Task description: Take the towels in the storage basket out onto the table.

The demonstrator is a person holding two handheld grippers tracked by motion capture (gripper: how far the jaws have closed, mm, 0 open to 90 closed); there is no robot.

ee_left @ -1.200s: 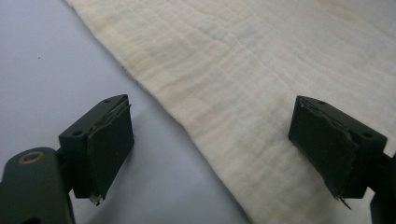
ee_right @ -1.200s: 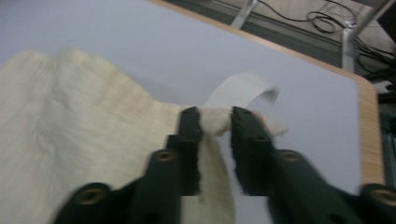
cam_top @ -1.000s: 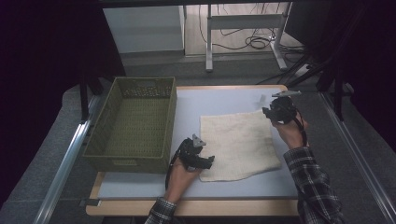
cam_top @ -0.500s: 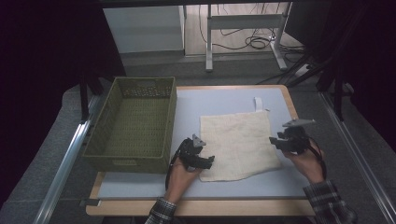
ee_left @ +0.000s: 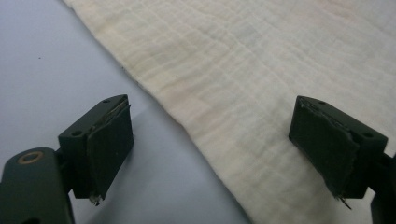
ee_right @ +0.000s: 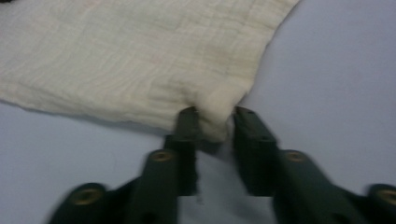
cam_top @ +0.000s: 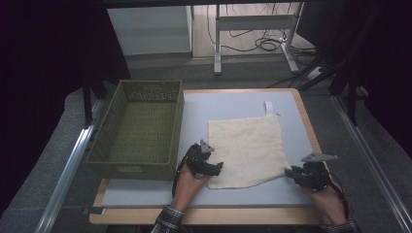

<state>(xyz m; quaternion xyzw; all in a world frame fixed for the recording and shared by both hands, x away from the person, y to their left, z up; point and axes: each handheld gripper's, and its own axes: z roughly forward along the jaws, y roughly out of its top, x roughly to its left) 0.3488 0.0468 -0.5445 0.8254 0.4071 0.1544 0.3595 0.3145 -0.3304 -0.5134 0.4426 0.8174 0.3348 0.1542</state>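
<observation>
Cloth (ee_right: 140, 60), crinkled cream weave, lies nearly square.

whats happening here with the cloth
A person works a cream cloth lying flat on the table beside a green basket. The right gripper has just been closing, and the cloth's near right corner is bunched between its jaws. The left gripper stands open over the near left edge, gripping nothing yet.

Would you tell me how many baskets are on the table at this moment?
1: the green basket stands on the table's left side, left of the cream cloth. Nothing suggests a hidden second one.
</observation>
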